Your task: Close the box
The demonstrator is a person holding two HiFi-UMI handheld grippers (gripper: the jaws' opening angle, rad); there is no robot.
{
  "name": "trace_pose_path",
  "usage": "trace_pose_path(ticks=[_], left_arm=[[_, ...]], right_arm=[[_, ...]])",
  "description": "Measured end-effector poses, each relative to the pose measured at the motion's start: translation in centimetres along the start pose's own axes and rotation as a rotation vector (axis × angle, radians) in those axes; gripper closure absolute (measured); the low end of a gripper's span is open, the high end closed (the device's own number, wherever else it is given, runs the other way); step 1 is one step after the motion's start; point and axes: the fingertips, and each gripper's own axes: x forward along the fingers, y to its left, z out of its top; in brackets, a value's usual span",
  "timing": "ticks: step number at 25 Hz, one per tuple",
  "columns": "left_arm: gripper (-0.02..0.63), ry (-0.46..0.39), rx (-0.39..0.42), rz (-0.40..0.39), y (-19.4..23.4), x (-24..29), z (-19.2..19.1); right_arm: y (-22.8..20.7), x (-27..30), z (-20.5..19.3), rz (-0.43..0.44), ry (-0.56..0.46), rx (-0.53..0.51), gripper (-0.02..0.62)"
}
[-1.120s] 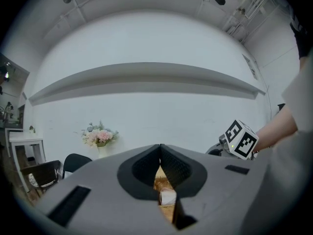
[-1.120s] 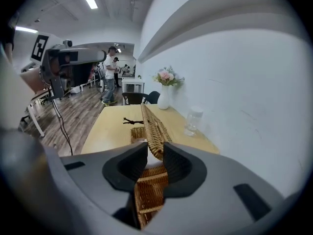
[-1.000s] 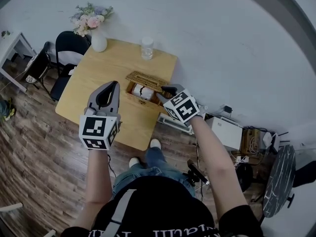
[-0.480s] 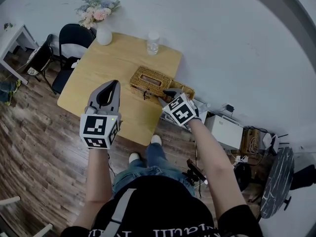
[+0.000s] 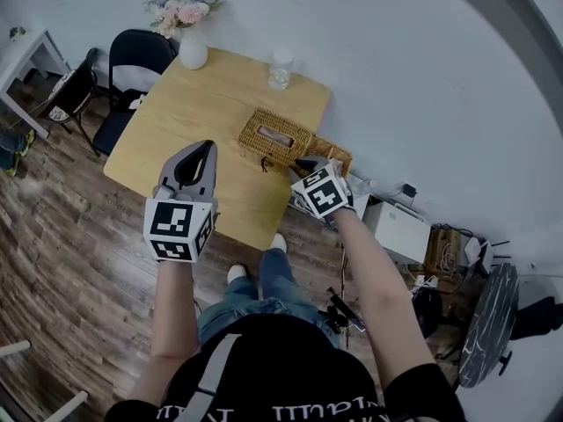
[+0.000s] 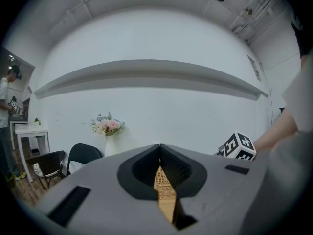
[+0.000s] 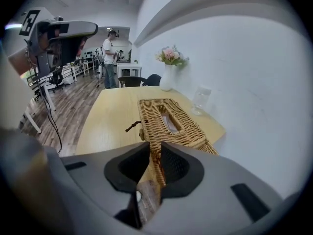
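So the wicker box (image 5: 274,139) is sat on the wooden table (image 5: 189,112) toward its far right side, lid already down flat, with its little toggle latch on the near face. The right gripper (image 5: 303,163) is parked at the box's near right corner. Its jaws are closing with only a narrow gap left, and in the right gripper view the box's woven edge (image 7: 155,163) is caught in that gap, apparently touched by both pads. The left gripper (image 5: 208,145) is held up over the table's near edge, well apart from the box, jaws fully together with nothing in them. A glass (image 5: 281,67) and a vase of flowers (image 5: 192,49) are stood along the table's far side.
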Motion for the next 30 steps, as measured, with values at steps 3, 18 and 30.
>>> trace_pose_path(ticks=[3, 18, 30], left_arm=[[0.594, -0.004, 0.006, -0.023, -0.4, -0.6, 0.0], [0.594, -0.048, 0.031, -0.094, -2.6, -2.1, 1.3], [0.594, -0.102, 0.055, -0.093, -5.6, -3.2, 4.7]], right_arm=[[-0.2, -1.1, 0.3, -0.055, -0.022, 0.028, 0.561], [-0.8, -12.0, 3.8, -0.234, -0.226, 0.137, 0.580], [-0.7, -23.7, 5.9, -0.401, -0.442, 0.154, 0.581]])
